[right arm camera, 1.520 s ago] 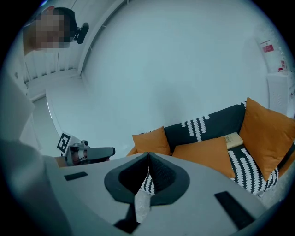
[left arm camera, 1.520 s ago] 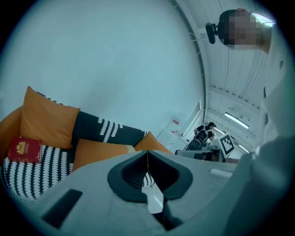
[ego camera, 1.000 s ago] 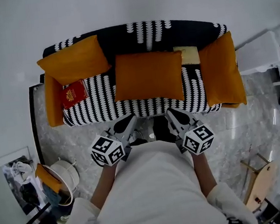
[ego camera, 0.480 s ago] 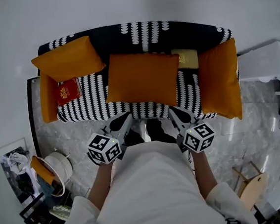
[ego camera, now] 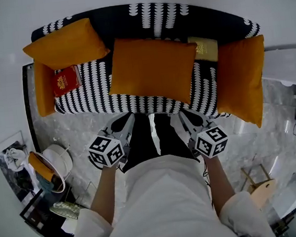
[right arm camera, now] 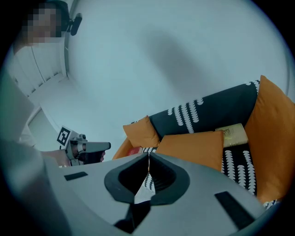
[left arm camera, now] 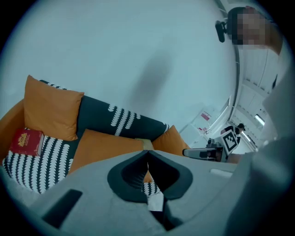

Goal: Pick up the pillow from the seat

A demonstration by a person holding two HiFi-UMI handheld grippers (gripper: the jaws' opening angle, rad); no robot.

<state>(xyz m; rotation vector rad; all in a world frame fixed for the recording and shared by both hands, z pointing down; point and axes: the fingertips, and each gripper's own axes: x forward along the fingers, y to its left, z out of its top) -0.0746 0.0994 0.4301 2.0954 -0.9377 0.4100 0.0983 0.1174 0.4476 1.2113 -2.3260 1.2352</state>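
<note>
A: You face one sofa (ego camera: pixel 127 18), black with white markings. It carries four orange cushions, the pillow (ego camera: pixel 152 70) among them. The pillow sits in the middle of the seat with its far edge up by the backrest. A corner cushion (ego camera: pixel 64 42) leans at the far left, a left-arm cushion (ego camera: pixel 44 94) stands below it, and a right-arm cushion (ego camera: pixel 241 82) stands at the other end.

B: You hold two tools. Your left tool (ego camera: pixel 128 117) and right tool (ego camera: pixel 183 115) each have their jaws pressed together with nothing between them. Both tips are just short of the seat's front edge, clear of the pillow.

A: You have two books. The red book (ego camera: pixel 66 81) lies on the seat's left, and the pale book (ego camera: pixel 204 49) lies beside the pillow's far right corner.

B: Only the head view gives you the floor (ego camera: pixel 86 129), one white basket (ego camera: pixel 58 160) on your left and one wooden stool (ego camera: pixel 260 187) on your right. Each gripper view shows you the other tool from the side. The left gripper view shows the pale book as a sliver, and the right gripper view shows it whole.

A: Your forearms reach forward side by side. Both tools are tilted down towards the seat, marker cubes up, with the tips angled slightly inward.
</note>
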